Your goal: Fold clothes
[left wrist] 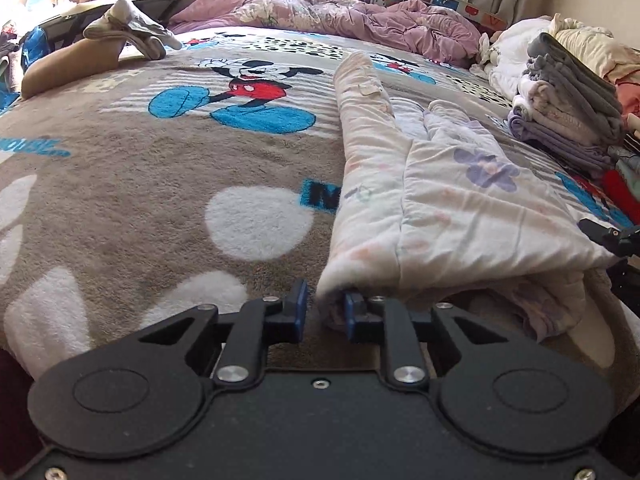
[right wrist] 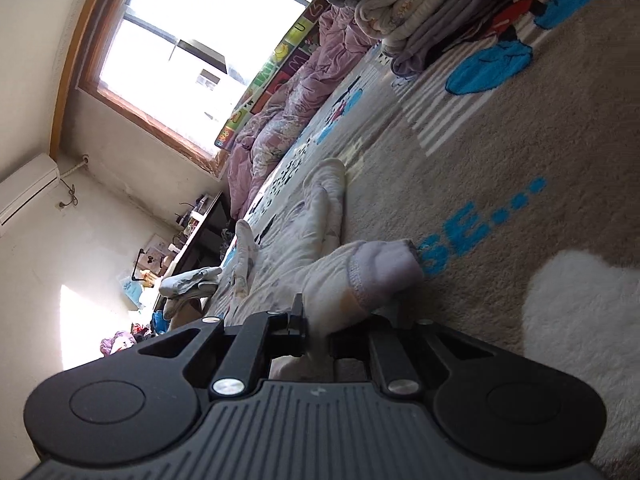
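A white fleece garment (left wrist: 460,208) with pastel prints and a purple flower lies folded lengthwise on the bed, its narrow ends pointing away. My left gripper (left wrist: 326,312) sits at the garment's near left corner, with its blue pads (left wrist: 298,308) drawn close around the hanging hem. My right gripper (right wrist: 318,334) is tilted and pinches the fleece just behind a purple ribbed cuff (right wrist: 380,276). The right gripper also shows as a black tip at the garment's near right corner (left wrist: 612,236). The near edge is lifted slightly, exposing lower layers.
The brown cartoon-print blanket (left wrist: 160,184) covers the bed. A stack of folded grey and purple clothes (left wrist: 568,112) stands on the right. A crumpled pink quilt (left wrist: 320,12) lies at the far side, and loose grey garments (left wrist: 132,28) at the far left by a desk.
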### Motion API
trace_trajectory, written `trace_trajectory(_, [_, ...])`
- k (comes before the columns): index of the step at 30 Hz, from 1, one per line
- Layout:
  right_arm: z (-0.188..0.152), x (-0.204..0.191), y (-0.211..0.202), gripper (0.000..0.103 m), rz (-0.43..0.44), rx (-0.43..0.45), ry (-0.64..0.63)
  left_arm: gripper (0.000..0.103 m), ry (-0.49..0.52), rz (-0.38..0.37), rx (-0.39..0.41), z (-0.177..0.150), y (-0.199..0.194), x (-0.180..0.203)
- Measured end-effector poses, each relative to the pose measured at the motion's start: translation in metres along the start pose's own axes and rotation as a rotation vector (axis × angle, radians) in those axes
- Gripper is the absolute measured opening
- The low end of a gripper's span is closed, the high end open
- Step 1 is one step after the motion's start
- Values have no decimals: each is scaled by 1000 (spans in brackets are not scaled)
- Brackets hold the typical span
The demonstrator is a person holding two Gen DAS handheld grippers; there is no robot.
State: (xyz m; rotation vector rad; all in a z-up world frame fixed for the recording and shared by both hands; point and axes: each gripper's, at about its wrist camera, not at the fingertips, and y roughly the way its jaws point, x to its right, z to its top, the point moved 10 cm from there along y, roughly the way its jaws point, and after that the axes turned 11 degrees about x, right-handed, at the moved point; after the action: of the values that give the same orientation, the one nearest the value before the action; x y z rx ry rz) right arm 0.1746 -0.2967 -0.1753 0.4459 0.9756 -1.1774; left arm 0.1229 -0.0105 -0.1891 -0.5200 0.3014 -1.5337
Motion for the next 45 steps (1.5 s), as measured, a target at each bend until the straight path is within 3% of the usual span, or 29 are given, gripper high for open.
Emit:
trace_trajectory(4, [3,-7,3,12,13,18,-38,21,29,-68,-36,8,-20,2])
trace_trajectory(7, [2,-6,4,12,9,17,-31,21,17,-96,-7,23,-39,-4])
trace_trajectory(15, [4,-8,3,12,25,24,-28,20,-28,-100,88,60,-35,-7])
trace_trajectory(18, [4,-11,0,13,35,23,-29,19,45,-134,66,48,-16,11])
trace_trajectory(20, [4,-11,-1,13,27,24,-38,19,142,-118,5,27,3,19])
trace_trajectory(25, [-3,-13,-5,12,24,6,-64,19,191,-118,-57,17,8,17])
trace_trajectory(27, [-5,-13,-5,12,28,0,-59,19,164,-151,-62,35,4,15])
trace_trajectory(30, [-5,-12,-3,13,26,-3,-44,19,161,-148,2,77,10,10])
trace_trajectory(37, [-8,-13,-8,13,38,-18,-26,19,138,-118,76,158,115,-8])
trace_trajectory(39, [-6,-19,-13,13,62,-19,-49,19,100,-174,61,171,151,-6])
trace_trajectory(43, [-6,-21,-13,12,63,-28,-85,19,125,-208,17,182,215,4])
trace_trajectory(45, [-7,-18,-10,12,53,-39,-78,19,123,-304,-24,178,233,19])
